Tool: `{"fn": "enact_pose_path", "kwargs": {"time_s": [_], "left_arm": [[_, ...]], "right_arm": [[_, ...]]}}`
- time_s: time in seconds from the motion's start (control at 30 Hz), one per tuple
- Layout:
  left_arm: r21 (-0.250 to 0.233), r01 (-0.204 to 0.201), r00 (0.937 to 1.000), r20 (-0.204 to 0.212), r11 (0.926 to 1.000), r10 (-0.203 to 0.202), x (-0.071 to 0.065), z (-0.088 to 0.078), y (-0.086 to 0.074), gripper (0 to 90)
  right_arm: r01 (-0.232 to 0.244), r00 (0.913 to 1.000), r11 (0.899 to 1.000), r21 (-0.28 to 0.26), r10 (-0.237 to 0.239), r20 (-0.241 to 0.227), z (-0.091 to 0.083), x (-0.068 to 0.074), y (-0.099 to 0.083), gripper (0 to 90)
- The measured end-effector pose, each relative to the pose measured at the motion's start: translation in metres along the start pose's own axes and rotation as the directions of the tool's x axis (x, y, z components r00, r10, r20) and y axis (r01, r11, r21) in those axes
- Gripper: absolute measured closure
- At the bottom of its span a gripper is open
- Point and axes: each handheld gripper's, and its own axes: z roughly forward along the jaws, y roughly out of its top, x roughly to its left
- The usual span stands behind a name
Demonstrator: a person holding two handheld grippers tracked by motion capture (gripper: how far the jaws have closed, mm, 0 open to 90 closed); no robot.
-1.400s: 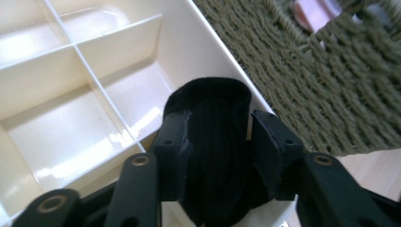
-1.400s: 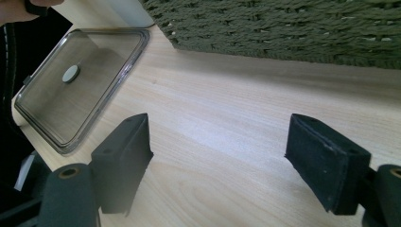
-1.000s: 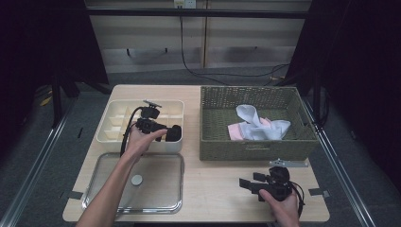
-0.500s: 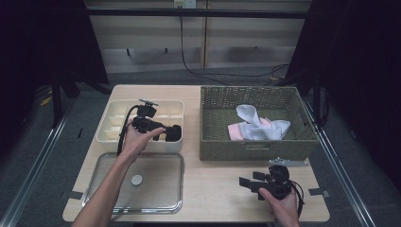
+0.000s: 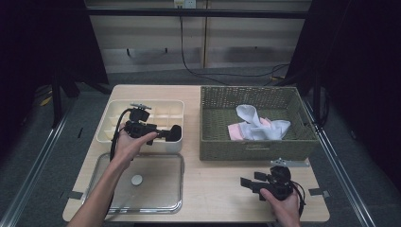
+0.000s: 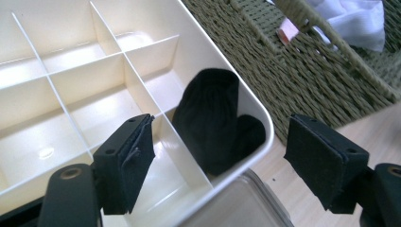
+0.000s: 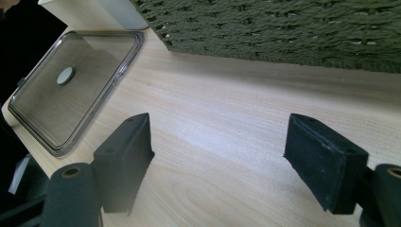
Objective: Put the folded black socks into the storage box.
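Observation:
A rolled black sock sits in the near right corner compartment of a cream divided box. In the high view the sock is at the box's front right. My left gripper hovers just left of it, pointing right. Its jaws have just been opening and now stand open, with the sock lying beyond them and the pads off it. My right gripper rests low over the table's front right, open with nothing in it.
A green wicker basket at the right holds white and pink cloths. A clear lid with a small round knob lies flat in front of the box, also in the right gripper view as the lid.
My left gripper has drawn back a little to the left and up, away from the sock, which stays in its compartment. The right gripper has kept still.

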Motion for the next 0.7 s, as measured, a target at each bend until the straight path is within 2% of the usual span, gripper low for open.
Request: {"fn": "enact_pose_path", "kwargs": {"time_s": [0.23,0.33,0.37,0.5,0.53,0.57,0.6,0.67,0.7], "left_arm": [[-0.031,-0.011,0.9999,0.0,0.9995,0.011,-0.004,-0.014,-0.009,24.0],[-0.03,0.009,0.9998,0.02,0.9995,-0.008,-0.003,-0.017,-0.013,23.3],[-0.024,0.003,0.9997,0.023,0.9997,-0.002,-0.003,-0.018,-0.014,23.0],[-0.035,0.002,1.0,0.009,0.9994,-0.002,-0.003,-0.023,-0.021,24.1],[-0.031,-0.006,1.0,0.001,0.9995,0.006,-0.004,-0.024,-0.023,24.8],[-0.028,-0.031,0.9995,-0.011,0.9991,0.03,-0.004,-0.026,-0.025,24.9],[-0.032,-0.032,0.9994,-0.014,0.999,0.031,-0.005,-0.027,-0.027,24.9],[-0.047,-0.012,0.9998,0.017,0.9988,0.013,-0.005,-0.03,-0.03,25.0],[-0.045,-0.013,0.9998,0.017,0.9989,0.014,-0.006,-0.031,-0.032,25.4]], "right_arm": [[-0.003,1.0,1.0,0.0,0.003,0.003,0.0,0.0,0.0,23.7],[0.0,1.0,1.0,-0.003,0.0,0.004,-0.001,-0.001,0.0,23.8],[0.0,1.0,1.0,-0.004,0.0,0.003,-0.001,-0.001,0.0,23.8],[0.001,1.0,1.0,-0.005,-0.001,0.003,-0.002,-0.002,0.0,24.0],[-0.001,1.0,1.0,-0.006,0.001,0.0,-0.002,-0.002,0.001,24.1],[-0.004,1.0,1.0,-0.007,0.004,-0.002,-0.002,-0.002,0.001,24.4],[-0.005,1.0,1.0,-0.007,0.005,0.001,-0.002,-0.002,0.001,24.5],[-0.007,1.0,1.0,-0.008,0.007,0.001,-0.002,-0.002,0.001,24.6],[-0.005,1.0,1.0,-0.009,0.006,0.003,-0.002,-0.002,0.001,24.6]]}}
